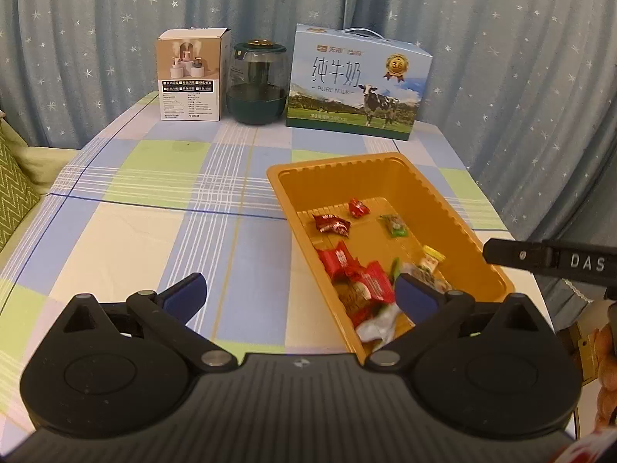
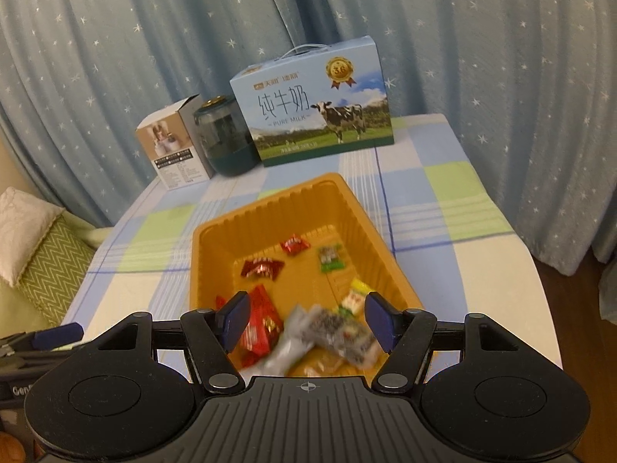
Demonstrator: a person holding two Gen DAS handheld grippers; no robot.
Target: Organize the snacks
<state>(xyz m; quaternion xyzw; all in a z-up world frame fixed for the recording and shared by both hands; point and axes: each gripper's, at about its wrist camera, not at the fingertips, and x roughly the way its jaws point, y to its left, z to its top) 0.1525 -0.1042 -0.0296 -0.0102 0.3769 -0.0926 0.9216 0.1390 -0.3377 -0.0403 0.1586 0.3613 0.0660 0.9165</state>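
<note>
The worktop (image 1: 154,231) has a checked cloth. On it sits an orange tray (image 2: 270,212) with snacks (image 2: 262,268) inside. The left gripper (image 1: 300,293) has its jaws wide apart with nothing in them; one jaw is over the tray's near corner. The right gripper (image 2: 304,318) is over the tray, jaws apart, and a blurry grey packet (image 2: 331,332) lies loose just below them.

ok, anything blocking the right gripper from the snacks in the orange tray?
Nothing visible. The right gripper is open above the near end of the orange tray, and the blurred grey snack packet lies directly below with no lid or object between.
</note>
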